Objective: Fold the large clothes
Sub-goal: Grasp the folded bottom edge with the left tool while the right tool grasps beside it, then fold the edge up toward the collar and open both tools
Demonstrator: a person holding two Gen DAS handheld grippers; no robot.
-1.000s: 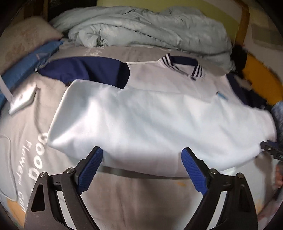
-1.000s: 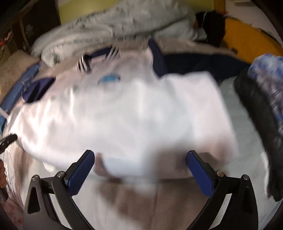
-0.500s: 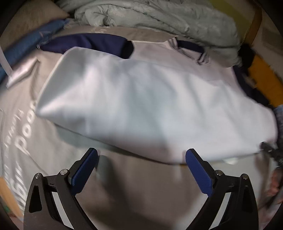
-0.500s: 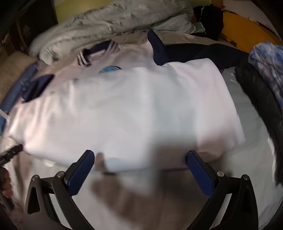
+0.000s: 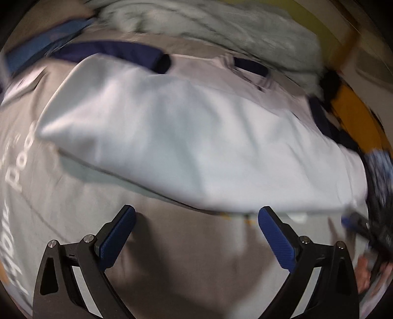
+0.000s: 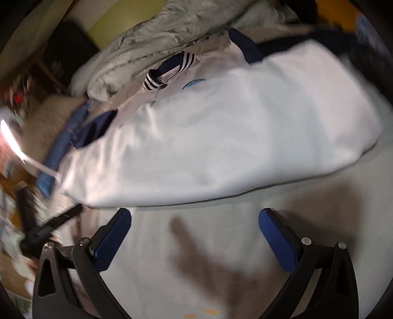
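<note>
Both hand-held grippers, left (image 5: 196, 233) and right (image 6: 194, 233), have drawn back from the folded shirt (image 5: 196, 137), spread wide, empty.

Dim indoor light, strong motion blur in both views, fisheye bending and black vignette at the edges, white shirt (image 6: 233, 137) nearly blown out, soft dark shadows on the bedsheet (image 6: 172, 282), warm glare streak far left

Bedding: grey sheet (image 5: 73, 196) with white lettering
Behind: rumpled pale quilt (image 5: 221, 27)
Wall: yellow-green (image 6: 118, 17)
Light: dim, hard shadows
</note>
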